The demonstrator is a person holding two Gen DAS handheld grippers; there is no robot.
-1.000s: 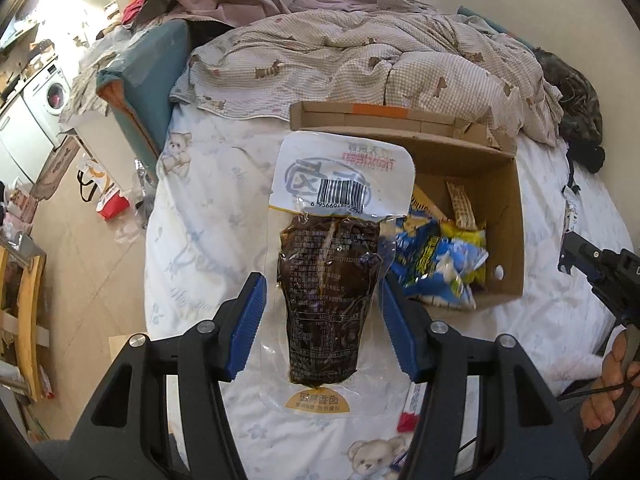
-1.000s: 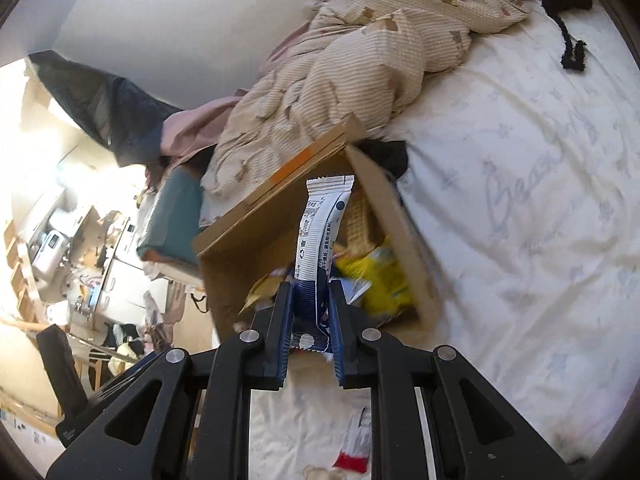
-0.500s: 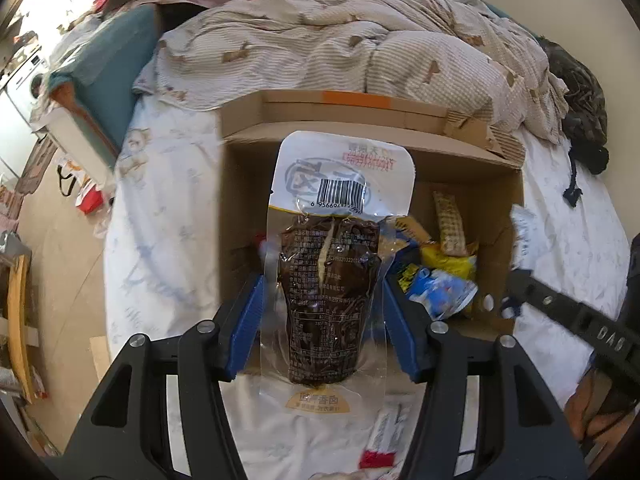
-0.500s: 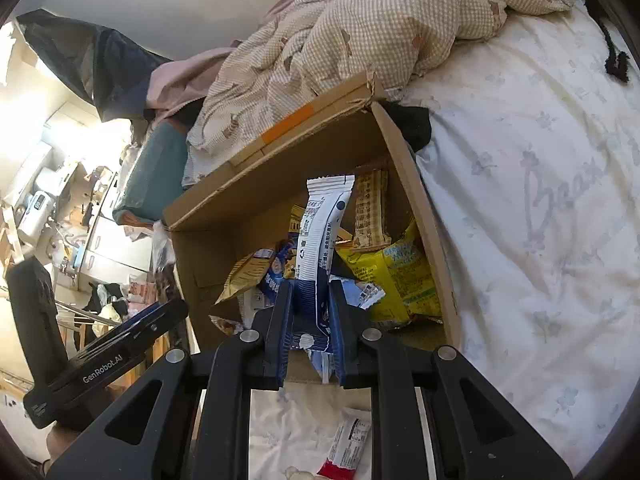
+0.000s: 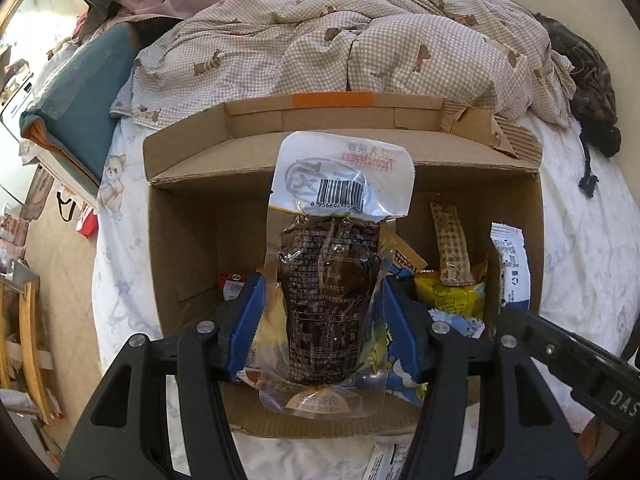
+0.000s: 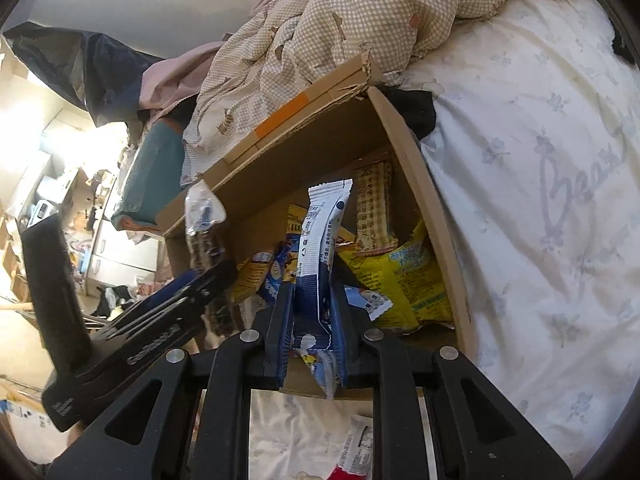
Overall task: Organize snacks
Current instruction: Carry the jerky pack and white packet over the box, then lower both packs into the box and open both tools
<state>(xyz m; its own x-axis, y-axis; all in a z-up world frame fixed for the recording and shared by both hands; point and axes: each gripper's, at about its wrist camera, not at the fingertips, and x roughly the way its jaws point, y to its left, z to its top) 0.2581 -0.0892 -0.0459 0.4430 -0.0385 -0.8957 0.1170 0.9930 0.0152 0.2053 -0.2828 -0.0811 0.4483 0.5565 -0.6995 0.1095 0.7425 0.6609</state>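
Snacks are getting boxed: left gripper (image 5: 320,320) is gripping a brown pouch (image 5: 332,300) mid-frame, right gripper (image 6: 314,320) is pinching a white-blue packet (image 6: 320,240), both hovering over the cardboard box (image 5: 192,216). Probably releasing next.

You can see a rumpled checked blanket (image 5: 360,52) with little animals on it, bunched up at the far end of the bed (image 6: 540,184), which has a white sheet with pale flowers and teddy bears. To your left there is a teal cushion (image 5: 76,96) at the edge of the bed, and a dark bundle of cloth (image 5: 588,80) lies on the sheet to your right. Past the bed on the left you can see a tan floor (image 5: 60,248) with small things lying on it.
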